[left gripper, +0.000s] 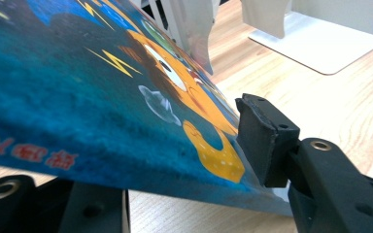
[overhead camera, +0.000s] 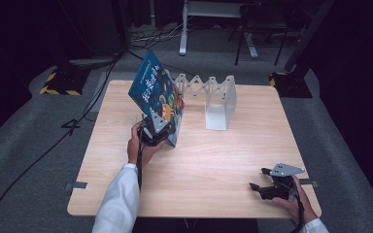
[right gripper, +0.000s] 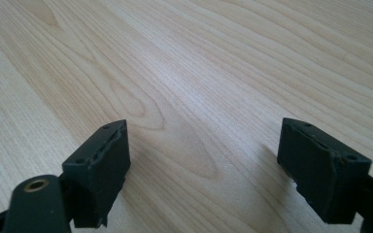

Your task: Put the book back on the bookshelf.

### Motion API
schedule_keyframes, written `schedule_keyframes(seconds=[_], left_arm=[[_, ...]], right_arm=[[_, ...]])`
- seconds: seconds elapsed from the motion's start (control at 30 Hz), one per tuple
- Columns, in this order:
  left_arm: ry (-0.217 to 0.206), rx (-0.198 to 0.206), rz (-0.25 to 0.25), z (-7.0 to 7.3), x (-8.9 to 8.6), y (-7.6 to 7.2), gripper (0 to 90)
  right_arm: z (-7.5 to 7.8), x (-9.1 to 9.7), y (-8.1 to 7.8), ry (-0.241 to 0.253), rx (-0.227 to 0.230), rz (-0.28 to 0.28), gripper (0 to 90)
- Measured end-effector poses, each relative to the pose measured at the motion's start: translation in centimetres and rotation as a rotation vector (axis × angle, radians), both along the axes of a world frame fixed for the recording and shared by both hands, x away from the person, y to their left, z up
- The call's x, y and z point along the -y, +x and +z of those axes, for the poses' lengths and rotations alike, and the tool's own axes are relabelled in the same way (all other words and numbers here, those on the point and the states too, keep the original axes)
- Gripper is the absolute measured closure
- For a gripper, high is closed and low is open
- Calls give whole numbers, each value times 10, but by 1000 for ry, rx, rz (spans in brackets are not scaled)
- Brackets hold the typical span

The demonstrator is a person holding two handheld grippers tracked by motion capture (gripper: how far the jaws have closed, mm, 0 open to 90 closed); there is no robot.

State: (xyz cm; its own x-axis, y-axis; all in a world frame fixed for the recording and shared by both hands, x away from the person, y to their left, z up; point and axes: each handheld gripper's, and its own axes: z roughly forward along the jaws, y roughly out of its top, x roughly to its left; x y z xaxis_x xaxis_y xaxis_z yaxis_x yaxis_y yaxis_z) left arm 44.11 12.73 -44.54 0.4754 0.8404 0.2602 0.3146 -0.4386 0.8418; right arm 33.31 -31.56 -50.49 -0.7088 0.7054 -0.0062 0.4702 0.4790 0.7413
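One glossy blue book [overhead camera: 156, 97] leans against a zigzag white metal rack [overhead camera: 209, 94].

A blue picture book [overhead camera: 156, 94] with orange cartoon cover art stands tilted on the table's left half.

Wooden table [overhead camera: 213, 160], white rack [overhead camera: 219, 104], book [overhead camera: 155, 94]
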Motion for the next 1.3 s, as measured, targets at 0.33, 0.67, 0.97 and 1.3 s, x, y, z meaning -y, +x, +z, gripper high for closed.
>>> schedule_keyframes(seconds=[0.33, 0.67, 0.97, 1.3], left_arm=[[-5, -13, -16, 6, -3, -7, 438], [-3, -31, -52, 13, -10, -17, 389], [-19, -61, -100, 18, -21, -31, 296], [7, -95, -135, 15, -30, -45, 244]], right_arm=[[0, 0, 0, -2, -1, -1, 194], [0, 0, 0, -3, -2, -5, 194], [2, -1, -1, -16, -8, -9, 192], [6, -1, -2, -24, -8, -15, 200]])
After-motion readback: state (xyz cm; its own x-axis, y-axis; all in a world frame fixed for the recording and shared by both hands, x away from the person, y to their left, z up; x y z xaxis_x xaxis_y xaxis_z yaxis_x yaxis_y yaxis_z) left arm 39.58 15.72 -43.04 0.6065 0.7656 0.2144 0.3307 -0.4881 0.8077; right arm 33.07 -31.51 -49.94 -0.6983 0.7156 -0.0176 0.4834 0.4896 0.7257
